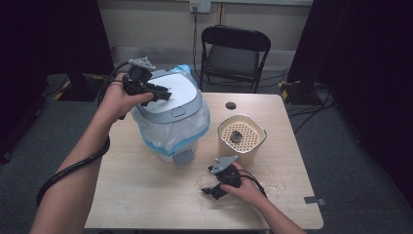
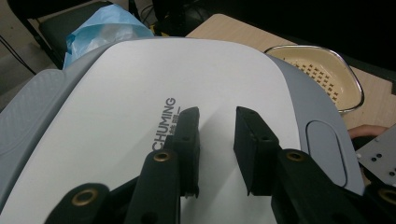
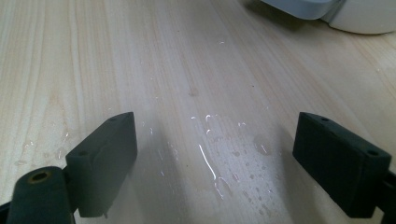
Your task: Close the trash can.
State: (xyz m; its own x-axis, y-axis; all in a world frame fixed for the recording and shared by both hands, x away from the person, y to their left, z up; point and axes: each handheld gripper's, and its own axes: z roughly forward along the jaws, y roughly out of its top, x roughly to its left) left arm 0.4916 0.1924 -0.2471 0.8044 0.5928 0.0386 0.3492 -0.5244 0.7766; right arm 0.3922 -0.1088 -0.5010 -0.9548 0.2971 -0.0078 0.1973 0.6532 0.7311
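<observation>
Left hand-held gripper (image 1: pixel 163 92) sits directly over the bin lid (image 1: pixel 175 92), jaws narrowed with nothing between, pointing toward the latch (image 2: pixel 327 149) at the lid's front edge. Right hand-held gripper (image 1: pixel 210 190) rests wide on the surface (image 1: pixel 146 195), well apart from the bin; left is nearer.

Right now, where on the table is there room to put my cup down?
The near left of the table, in front of the bin, is bare. The far right corner is free too. Between the bin and the cream basket it's tight, and water drops lie there.
</observation>
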